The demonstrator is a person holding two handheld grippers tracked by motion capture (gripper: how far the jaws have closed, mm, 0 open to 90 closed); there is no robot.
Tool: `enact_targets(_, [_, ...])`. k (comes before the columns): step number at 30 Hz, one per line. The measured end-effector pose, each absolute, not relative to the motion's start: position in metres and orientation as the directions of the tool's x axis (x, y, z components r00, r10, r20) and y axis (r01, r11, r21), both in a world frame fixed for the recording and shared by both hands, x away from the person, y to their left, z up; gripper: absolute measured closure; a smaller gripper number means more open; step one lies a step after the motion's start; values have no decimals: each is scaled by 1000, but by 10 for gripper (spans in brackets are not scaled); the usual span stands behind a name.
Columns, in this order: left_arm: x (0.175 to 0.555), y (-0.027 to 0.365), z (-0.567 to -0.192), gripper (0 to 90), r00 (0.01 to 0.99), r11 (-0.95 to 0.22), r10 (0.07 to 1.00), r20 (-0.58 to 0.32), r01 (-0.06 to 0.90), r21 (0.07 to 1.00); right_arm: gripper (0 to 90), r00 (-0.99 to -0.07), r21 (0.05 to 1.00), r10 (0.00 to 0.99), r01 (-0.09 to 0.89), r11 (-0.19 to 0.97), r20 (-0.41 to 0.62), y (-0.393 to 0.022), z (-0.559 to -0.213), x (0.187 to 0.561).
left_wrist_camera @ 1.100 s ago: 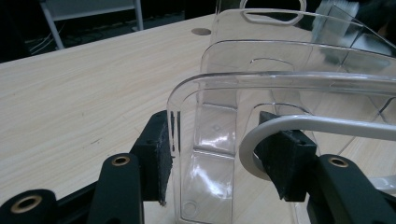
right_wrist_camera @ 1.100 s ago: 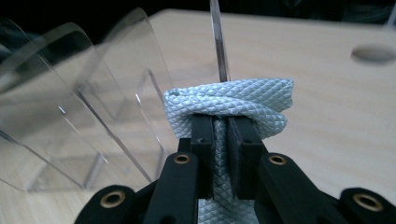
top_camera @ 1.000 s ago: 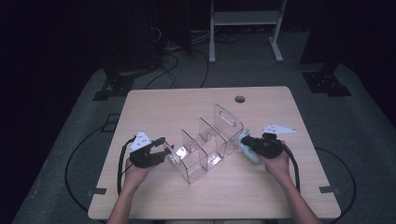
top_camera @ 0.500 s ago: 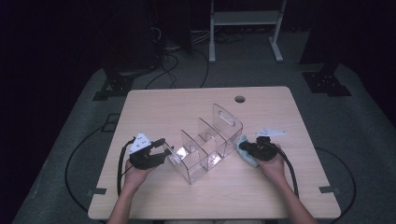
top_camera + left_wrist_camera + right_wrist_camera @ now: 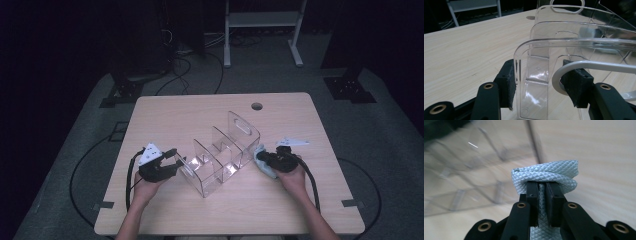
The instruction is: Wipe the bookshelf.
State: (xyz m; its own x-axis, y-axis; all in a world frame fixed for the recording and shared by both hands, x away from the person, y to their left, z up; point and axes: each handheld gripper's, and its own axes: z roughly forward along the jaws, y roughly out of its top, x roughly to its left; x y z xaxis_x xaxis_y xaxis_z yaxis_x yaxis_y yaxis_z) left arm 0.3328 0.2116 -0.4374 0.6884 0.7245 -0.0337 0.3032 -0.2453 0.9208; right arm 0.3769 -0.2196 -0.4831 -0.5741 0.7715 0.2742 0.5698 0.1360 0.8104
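Clamping my left tongs on the clear organizer's nine-o'clock end wall — my right tongs pinch a folded cloth at three o'clock.

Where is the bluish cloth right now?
In the high view the cloth sits pinched in the right gripper, just right of the clear organizer.

wooden table, white stand

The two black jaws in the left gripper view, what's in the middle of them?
The end wall of the clear plastic organizer stands between the left gripper jaws, which clamp it. The left gripper view shows this close up.
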Motion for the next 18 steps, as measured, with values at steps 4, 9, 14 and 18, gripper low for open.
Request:
enact_targets(4, [332,208,-437,465,690,-246,723,-36,306,920,817,-647,866,721,481,134,248,-211,-451,354])
enact_targets(9, [331,206,-437,465,690,-246,723,-36,306,920,817,-697,892,700,404,201,158,-189,-429,336])
enact_targets(14, [329,204,-438,465,689,-244,724,-34,302,922,817,-696,878,690,439,191,198,-187,-440,334])
enact_targets(18, [330,206,-438,464,692,-242,721,-38,303,922,817,-691,854,692,474,214,210,-181,-455,336])
